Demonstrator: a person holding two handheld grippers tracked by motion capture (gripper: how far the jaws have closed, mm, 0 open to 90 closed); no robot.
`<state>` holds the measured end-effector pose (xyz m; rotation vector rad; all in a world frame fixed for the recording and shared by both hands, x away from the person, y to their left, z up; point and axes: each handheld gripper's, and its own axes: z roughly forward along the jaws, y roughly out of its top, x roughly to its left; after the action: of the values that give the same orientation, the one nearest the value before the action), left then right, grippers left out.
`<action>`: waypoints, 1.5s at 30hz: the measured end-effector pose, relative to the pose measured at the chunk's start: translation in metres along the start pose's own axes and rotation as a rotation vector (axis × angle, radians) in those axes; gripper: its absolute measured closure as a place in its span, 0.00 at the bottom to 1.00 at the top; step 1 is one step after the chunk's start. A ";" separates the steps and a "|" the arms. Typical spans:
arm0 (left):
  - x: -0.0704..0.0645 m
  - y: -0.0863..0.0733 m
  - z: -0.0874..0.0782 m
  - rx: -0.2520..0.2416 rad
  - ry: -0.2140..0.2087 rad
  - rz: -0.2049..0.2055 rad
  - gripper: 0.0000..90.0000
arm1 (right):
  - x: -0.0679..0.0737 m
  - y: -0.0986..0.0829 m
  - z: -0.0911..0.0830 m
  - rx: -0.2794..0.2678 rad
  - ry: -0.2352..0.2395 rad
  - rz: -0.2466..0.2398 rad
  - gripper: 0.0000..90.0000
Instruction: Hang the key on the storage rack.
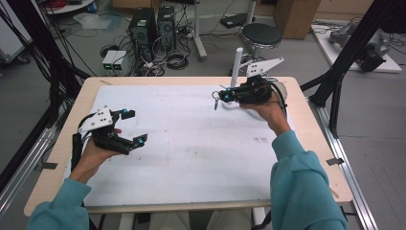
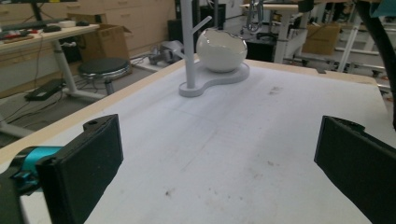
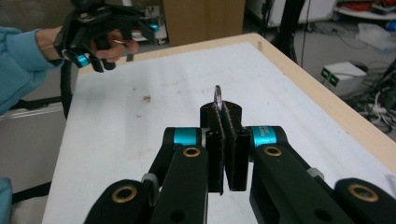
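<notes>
Ring (image 3: 217, 95), metal, thin, seen edge-on in the right gripper view; clamped between the pads of the right tool (image 3: 222, 112), upper arc standing clear above the jaw tips, rest hidden between them. Held above the far right part of the worktop (image 1: 191, 158), just beside a white stand (image 2: 189, 46) with short side pegs and a base carrying a white egg-shaped bowl (image 2: 221, 49). Exact type (key ring, clip or similar) too small to tell. Judged light, stiff and smooth, so liable to twist or slip in a flat pinch; not fragile, though likely to bounce or roll away if dropped. Best taken across the flat of the band, as now, with enough of the loop left free to pass over a peg; a grip near the edge likely to let it pivot. Left tool (image 1: 135, 127) held low over the near left of the worktop, jaws wide apart, nothing between them, well apart from ring and stand. Worktop cover white, faintly smudged.
</notes>
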<state>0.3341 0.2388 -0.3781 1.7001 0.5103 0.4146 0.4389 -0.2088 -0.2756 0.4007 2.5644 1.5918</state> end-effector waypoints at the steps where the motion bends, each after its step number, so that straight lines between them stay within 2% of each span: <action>1: 0.000 -0.004 -0.003 -0.002 0.015 -0.001 0.02 | -0.003 0.002 -0.002 0.009 -0.010 -0.001 0.99; 5: -0.003 -0.020 -0.016 -0.023 0.065 -0.016 0.02 | -0.012 0.007 -0.010 0.065 -0.039 0.010 0.99; 10: -0.005 -0.039 -0.030 -0.053 0.110 -0.049 0.02 | -0.024 0.010 -0.018 0.095 -0.070 0.031 0.99; 11: -0.005 -0.042 -0.032 -0.039 0.116 -0.054 0.02 | -0.026 0.010 -0.019 0.097 -0.074 0.032 0.99; 13: -0.007 -0.047 -0.037 -0.076 0.132 -0.062 0.02 | -0.029 0.010 -0.020 0.104 -0.090 0.041 0.99; 16: -0.008 -0.056 -0.043 -0.084 0.158 -0.064 0.02 | -0.034 0.010 -0.021 0.143 -0.102 0.044 0.99; 20: -0.010 -0.068 -0.047 -0.093 0.201 -0.075 0.02 | -0.041 0.012 -0.024 0.192 -0.128 0.077 0.99; 23: -0.013 -0.074 -0.049 -0.111 0.231 -0.063 0.02 | -0.045 0.013 -0.026 0.203 -0.145 0.081 0.99; 26: -0.015 -0.079 -0.050 -0.129 0.245 -0.058 0.02 | -0.050 0.013 -0.026 0.217 -0.157 0.092 0.99; 32: -0.016 -0.087 -0.052 -0.138 0.273 -0.072 0.02 | -0.059 0.008 -0.023 0.221 -0.150 0.130 0.99; 35: -0.020 -0.093 -0.051 -0.146 0.269 -0.066 0.02 | -0.065 0.004 -0.022 0.227 -0.157 0.146 0.99; 37: -0.021 -0.094 -0.052 -0.163 0.281 -0.053 0.02 | -0.068 0.002 -0.022 0.232 -0.162 0.158 0.99; 39: -0.021 -0.095 -0.053 -0.162 0.279 -0.057 0.02 | -0.071 0.000 -0.021 0.238 -0.171 0.155 0.99; 45: -0.020 -0.095 -0.052 -0.159 0.282 -0.068 0.02 | -0.077 -0.004 -0.019 0.255 -0.191 0.184 0.99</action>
<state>0.2794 0.2847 -0.4615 1.4748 0.7191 0.6344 0.5079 -0.2475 -0.2747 0.7912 2.6488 1.2050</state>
